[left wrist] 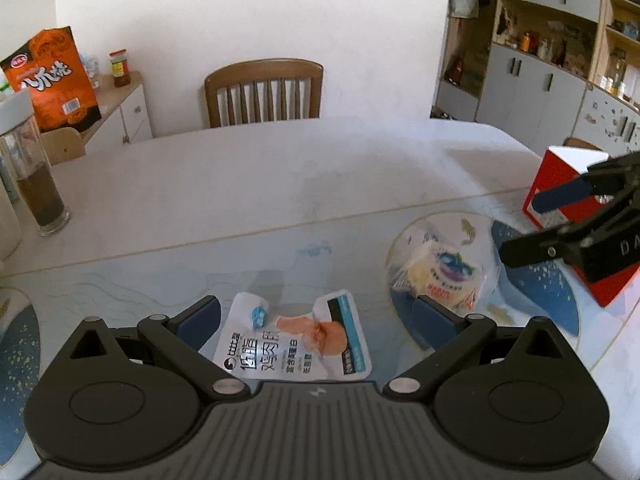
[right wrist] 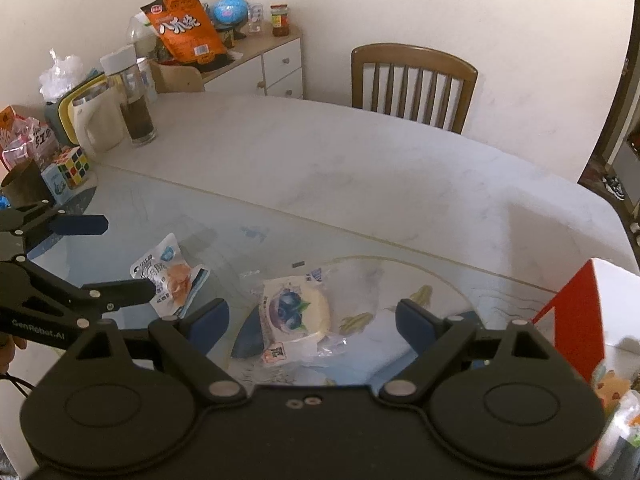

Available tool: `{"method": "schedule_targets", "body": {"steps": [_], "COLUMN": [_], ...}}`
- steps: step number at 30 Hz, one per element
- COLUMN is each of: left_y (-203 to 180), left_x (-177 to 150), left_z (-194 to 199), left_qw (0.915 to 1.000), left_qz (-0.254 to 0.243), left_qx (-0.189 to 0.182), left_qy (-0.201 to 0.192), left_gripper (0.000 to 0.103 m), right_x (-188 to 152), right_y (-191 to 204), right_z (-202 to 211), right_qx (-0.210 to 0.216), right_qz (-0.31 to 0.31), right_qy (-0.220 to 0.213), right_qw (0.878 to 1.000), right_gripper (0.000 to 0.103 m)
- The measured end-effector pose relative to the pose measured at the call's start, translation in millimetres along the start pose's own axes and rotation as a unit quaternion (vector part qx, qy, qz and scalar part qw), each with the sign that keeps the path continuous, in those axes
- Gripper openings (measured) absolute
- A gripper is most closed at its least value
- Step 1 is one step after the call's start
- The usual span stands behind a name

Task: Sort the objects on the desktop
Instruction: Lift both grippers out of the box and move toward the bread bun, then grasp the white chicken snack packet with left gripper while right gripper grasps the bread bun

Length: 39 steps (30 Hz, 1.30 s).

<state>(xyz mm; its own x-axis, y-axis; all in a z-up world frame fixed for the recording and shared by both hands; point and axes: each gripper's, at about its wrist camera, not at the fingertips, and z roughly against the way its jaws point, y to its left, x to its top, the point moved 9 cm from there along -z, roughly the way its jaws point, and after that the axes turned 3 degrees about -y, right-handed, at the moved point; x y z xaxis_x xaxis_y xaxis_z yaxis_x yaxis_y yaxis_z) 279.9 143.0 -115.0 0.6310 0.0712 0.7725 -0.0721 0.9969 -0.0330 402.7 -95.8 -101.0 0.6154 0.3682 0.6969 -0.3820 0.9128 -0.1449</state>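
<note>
step: both grippers hovering over packets | left gripper [left wrist: 316, 320] fingers apart above chicken pouch [left wrist: 296, 344] | right gripper [right wrist: 310, 320] fingers apart above blueberry cake [right wrist: 294, 312] | next: lowering, closing

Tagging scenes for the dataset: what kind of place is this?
Most likely a home dining room. A large white dining table with a wooden slat-back chair behind it, a shelf unit stocked with jars and bottles, and a white sideboard carrying an orange snack bag all point to a household.

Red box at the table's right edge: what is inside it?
The right wrist view shows colourful packaged items inside the red box, including something orange-brown; they are blurred and cut off. The box walls and right gripper hide the rest.
</note>
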Motion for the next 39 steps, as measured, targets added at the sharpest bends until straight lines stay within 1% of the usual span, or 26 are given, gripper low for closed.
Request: {"method": "schedule_targets", "body": {"steps": [5,9,12,26,31,34,39], "left_y": [0.5,-0.7,0.5,7.1,1.1,-1.9,-5.1], "left_x": [-8.3,-14.9,-19.6,-29.0,-31.2,-33.2,-34.8], "left_z": [-5.8,-8.1,-11.4,-30.3,-33.1,-36.7,-47.7], "left_qw": [0.9994,0.9979,0.9969,0.9940,0.9914,0.9898,0.9875], "left_qz": [-0.019,-0.041,-0.049,-0.068,-0.092,-0.101,-0.123], "left_qx": [-0.026,-0.049,-0.062,-0.085,-0.093,-0.100,-0.099], "left_qy": [0.008,0.008,0.009,0.007,0.003,0.007,0.010], "left_gripper": [0.103,0.103,0.103,0.103,0.103,0.103,0.103], "right_x": [-1.4,-2.2,-3.0,-5.6,-6.0,-6.9,-7.9], "right_y": [3.3,5.6,6.8,12.2,13.9,13.8,14.0], "right_z": [-10.4,-17.2,-22.5,-48.1,-52.2,-53.8,-57.4], "right_qx": [0.003,0.006,0.008,0.015,0.016,0.016,0.016], "right_qz": [-0.001,0.000,0.001,0.003,0.005,0.005,0.005], "right_qy": [0.010,0.017,0.022,0.042,0.046,0.049,0.053], "right_qw": [1.000,1.000,1.000,0.999,0.999,0.999,0.998], "right_gripper": [0.091,0.091,0.091,0.091,0.091,0.091,0.091]}}
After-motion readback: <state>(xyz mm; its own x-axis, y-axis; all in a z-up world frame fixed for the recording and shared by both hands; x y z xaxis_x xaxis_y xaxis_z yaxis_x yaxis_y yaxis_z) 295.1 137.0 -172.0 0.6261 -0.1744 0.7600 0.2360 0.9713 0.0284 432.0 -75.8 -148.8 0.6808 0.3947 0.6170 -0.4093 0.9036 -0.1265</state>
